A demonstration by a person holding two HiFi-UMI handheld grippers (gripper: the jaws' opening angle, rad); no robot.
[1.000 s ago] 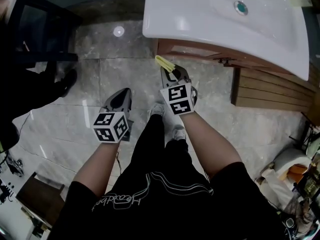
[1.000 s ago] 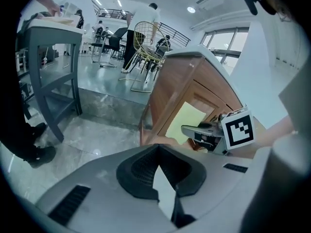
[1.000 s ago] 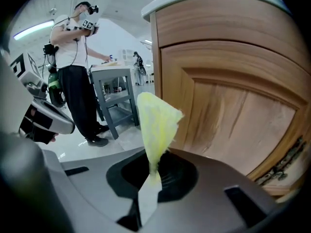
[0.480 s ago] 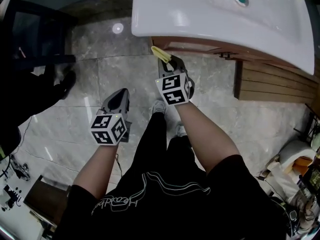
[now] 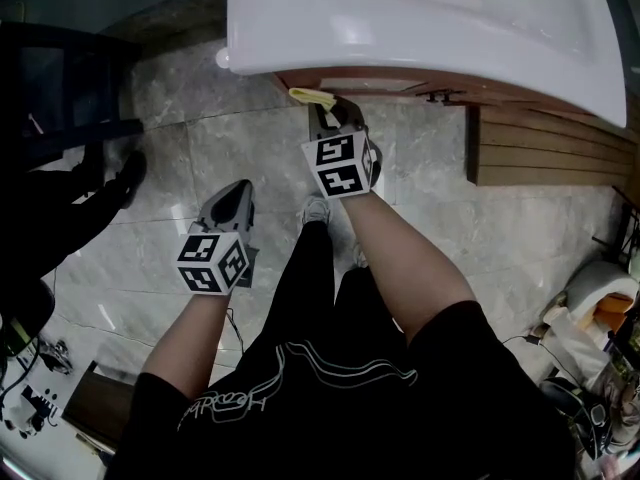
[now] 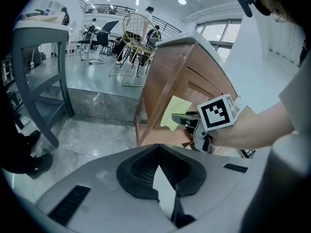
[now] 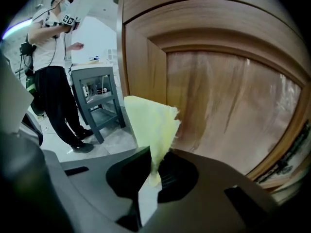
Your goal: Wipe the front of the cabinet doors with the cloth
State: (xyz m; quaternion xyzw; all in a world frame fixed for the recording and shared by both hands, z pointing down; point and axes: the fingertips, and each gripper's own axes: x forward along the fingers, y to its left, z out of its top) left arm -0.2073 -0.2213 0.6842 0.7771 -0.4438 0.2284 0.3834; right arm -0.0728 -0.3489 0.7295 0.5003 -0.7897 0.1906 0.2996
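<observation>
Marble floor [image 5: 200, 148] beneath white basin [image 5: 400, 28]. Right gripper [image 5: 332, 116] clenched on yellow cloth [image 7: 150, 125], cloth near wooden cabinet door [image 7: 223, 101]. Left gripper [image 5: 238, 198] closed, empty, held low.

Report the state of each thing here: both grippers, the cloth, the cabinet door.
right gripper: shut on the yellow cloth.
yellow cloth: pinched at its lower end, standing up in front of the door; contact with the wood cannot be told.
left gripper: shut, empty, held back from the cabinet.
cabinet door: closed.
</observation>
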